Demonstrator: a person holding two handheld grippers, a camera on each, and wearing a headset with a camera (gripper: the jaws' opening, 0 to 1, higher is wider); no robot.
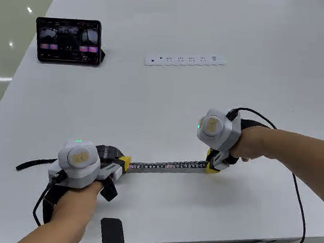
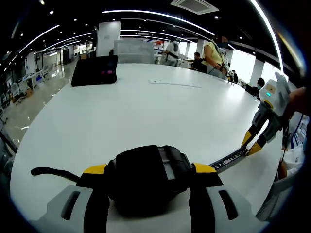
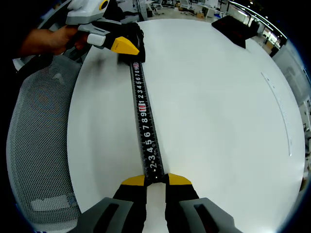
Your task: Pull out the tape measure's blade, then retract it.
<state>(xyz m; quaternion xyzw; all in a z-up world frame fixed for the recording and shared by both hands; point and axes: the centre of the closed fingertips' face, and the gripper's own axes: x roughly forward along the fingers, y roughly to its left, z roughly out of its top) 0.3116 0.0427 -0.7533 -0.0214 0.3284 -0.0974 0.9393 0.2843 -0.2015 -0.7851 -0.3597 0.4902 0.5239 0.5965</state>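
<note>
On the white workbench (image 1: 169, 94) the task stands partway, as I judge it. The blade is out of its housing across a stretch of table, and the retraction is not yet done; whether the pull has further to go, the pictures do not settle.

The black tape measure case (image 2: 146, 191) sits at the near left edge, clamped from both sides between the yellow-tipped jaws of the left gripper (image 2: 150, 170). Its black strap (image 1: 33, 164) trails off to the left.

The blade (image 3: 144, 126) runs flat on the table from the case rightward, printed scale facing up, to the right gripper (image 3: 156, 180). That gripper's jaws are pressed together on the blade's free end, well apart from the case.
</note>
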